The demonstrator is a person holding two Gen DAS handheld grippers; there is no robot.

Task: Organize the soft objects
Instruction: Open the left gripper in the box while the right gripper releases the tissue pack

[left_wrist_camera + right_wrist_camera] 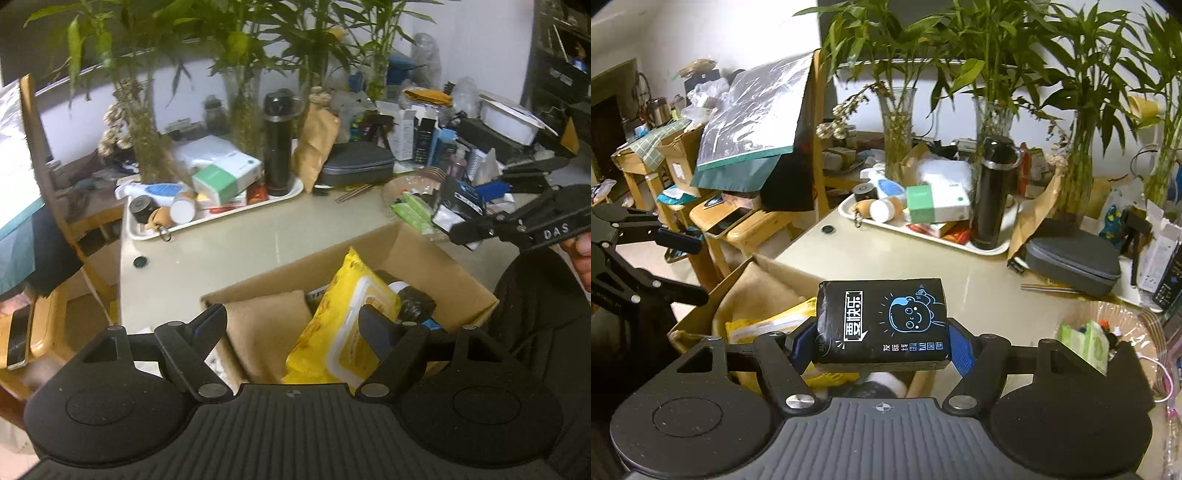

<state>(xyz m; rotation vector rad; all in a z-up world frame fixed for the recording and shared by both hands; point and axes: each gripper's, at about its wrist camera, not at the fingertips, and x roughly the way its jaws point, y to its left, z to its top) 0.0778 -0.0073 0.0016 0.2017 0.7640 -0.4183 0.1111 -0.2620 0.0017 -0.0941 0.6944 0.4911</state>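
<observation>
The black tissue pack (882, 321) is sitting clamped across its width between the right gripper's (882, 341) blue pads, above the open cardboard box (757, 280); the left wrist view is showing that pack (460, 201) only small, at its right edge. That view is showing the left gripper (295, 325) standing wide apart with nothing between its fingers, over the yellow wipes pack (343, 317) lying in the box beside a tan cloth (266, 328). Only the right wrist view is showing the wrapped basket (1123, 332) on the right.
</observation>
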